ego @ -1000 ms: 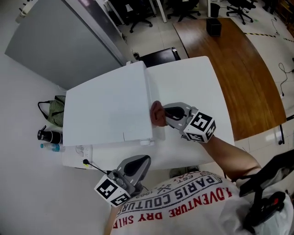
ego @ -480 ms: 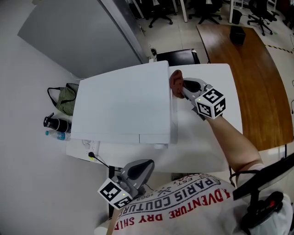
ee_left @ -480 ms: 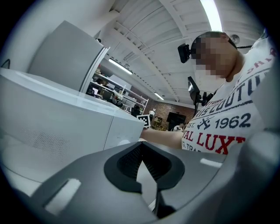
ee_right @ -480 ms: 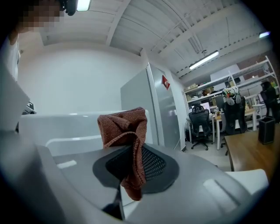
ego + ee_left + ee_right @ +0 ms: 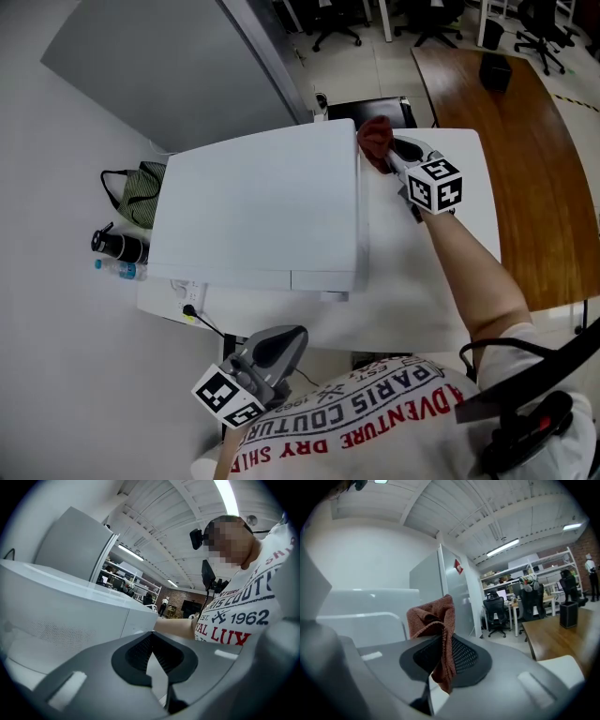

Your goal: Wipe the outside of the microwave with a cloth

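Room: open office. The white counter (image 5: 422, 281) is right below you, with black swivel chairs (image 5: 427, 19) and a brown wood surface (image 5: 530, 159) beyond it.
Microwave: the white microwave (image 5: 253, 211) sits on the left part of the counter with its broad flat top facing up at you.
Cloth: the rust-red cloth (image 5: 375, 141) is bunched up at the microwave's far right corner, against the upper edge of the side wall.
Right claw: your right claw (image 5: 392, 153) is clamped on the cloth. In the right gripper view the fabric stands up in a fold above the pads (image 5: 461, 656), and a tail hangs down between them.
Right arm: stretched out over the counter, with the marker cube (image 5: 434, 186) riding just behind the claw.
Left claw: your left claw (image 5: 279, 339) is held low by your chest, off the near edge of the counter and well apart from the microwave. Its jaws are pressed together with nothing between them.
Floor, left side: a green bag (image 5: 141, 192) and a dark bottle (image 5: 117, 247) lie beside the counter — both clear of your claws.
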